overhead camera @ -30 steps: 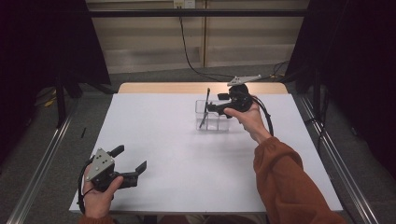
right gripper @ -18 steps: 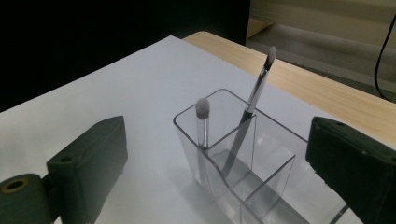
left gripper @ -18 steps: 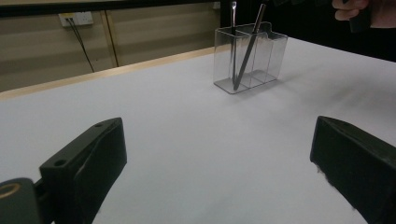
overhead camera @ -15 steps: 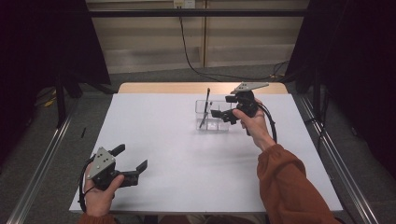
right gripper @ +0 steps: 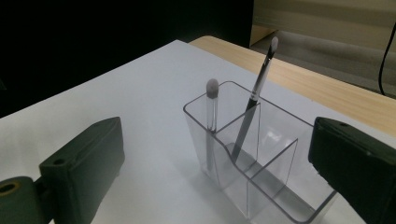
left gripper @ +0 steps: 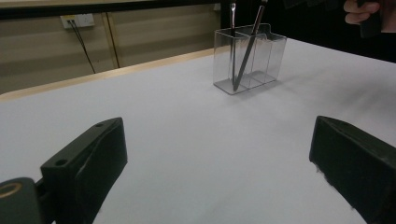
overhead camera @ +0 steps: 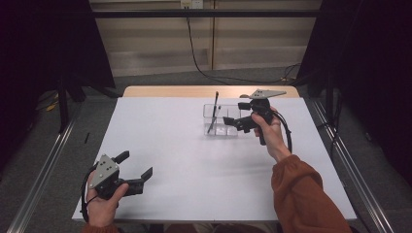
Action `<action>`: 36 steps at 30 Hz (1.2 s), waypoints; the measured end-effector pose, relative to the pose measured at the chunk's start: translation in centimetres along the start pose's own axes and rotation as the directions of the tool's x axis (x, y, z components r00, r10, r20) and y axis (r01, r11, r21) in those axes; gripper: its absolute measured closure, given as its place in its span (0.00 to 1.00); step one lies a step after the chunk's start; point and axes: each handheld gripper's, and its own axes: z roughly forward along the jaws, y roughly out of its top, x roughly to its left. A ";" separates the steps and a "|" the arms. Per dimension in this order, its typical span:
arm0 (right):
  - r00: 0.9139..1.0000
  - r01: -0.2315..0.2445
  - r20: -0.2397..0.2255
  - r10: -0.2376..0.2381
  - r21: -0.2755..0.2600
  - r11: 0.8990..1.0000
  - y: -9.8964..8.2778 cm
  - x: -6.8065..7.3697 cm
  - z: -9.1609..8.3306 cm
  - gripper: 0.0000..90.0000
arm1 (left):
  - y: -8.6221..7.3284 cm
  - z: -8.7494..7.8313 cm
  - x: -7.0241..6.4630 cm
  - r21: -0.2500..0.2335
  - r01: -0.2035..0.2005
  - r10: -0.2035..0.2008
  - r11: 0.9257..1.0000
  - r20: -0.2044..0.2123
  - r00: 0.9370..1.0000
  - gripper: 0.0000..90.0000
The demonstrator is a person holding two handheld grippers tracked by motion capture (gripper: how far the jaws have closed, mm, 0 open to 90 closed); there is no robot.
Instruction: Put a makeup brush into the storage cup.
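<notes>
Right gripper (overhead camera: 232, 122) sits just beside the clear organizer (overhead camera: 221, 121), jaws having just spread wide, nothing between them. Straight ahead of those jaws two brushes stand in the box: the short brush (right gripper: 211, 122) upright in the near corner compartment, the long brush (right gripper: 254, 100) leaning across the next one. The compartments closest to the right jaw look empty. My read: both brushes are dropped in, release is done, and what remains is pulling the hand clear. Left gripper (overhead camera: 136, 168) rests near the table's (overhead camera: 170, 145) front edge, jaws spread, empty, well apart from the box. No loose brushes on the table that I can see.
</notes>
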 end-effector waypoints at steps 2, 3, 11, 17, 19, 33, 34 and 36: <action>1.000 0.007 0.014 -0.007 -0.015 1.000 -0.3 0.2 -0.3 0.03 | 0.0 -0.1 0.0 -0.004 0.004 -0.004 1.000 0.002 1.000 0.04; 0.999 0.014 0.032 -0.013 -0.018 1.000 -0.5 0.3 -0.5 0.03 | -0.1 -0.2 0.0 -0.003 0.004 -0.004 1.000 0.000 1.000 0.04; 0.998 0.005 0.061 -0.003 -0.029 1.000 -1.9 0.5 -1.8 0.03 | -0.1 -0.3 0.0 -0.001 0.010 -0.010 1.000 -0.004 1.000 0.04; 0.997 0.006 0.079 -0.002 -0.049 0.999 -2.5 0.6 -2.9 0.03 | -0.1 -0.5 0.1 -0.003 0.019 -0.019 1.000 -0.008 1.000 0.04; 0.995 0.007 0.103 -0.003 -0.039 0.999 -2.8 0.7 -3.2 0.03 | -0.1 -0.5 0.1 -0.005 0.024 -0.024 1.000 -0.012 1.000 0.04; 0.994 0.019 0.104 -0.010 -0.081 0.997 -4.3 1.9 -5.1 0.03 | -0.2 -0.4 0.2 -0.009 0.033 -0.033 0.999 -0.016 0.999 0.03; 0.994 0.015 0.106 -0.005 -0.087 0.996 -4.4 1.9 -5.4 0.03 | -0.2 -0.4 0.2 -0.007 0.032 -0.032 0.999 -0.016 0.999 0.03; 0.994 0.015 0.112 -0.005 -0.084 0.996 -4.9 1.9 -5.9 0.03 | -0.1 -0.4 0.2 -0.008 0.032 -0.032 0.999 -0.016 0.999 0.03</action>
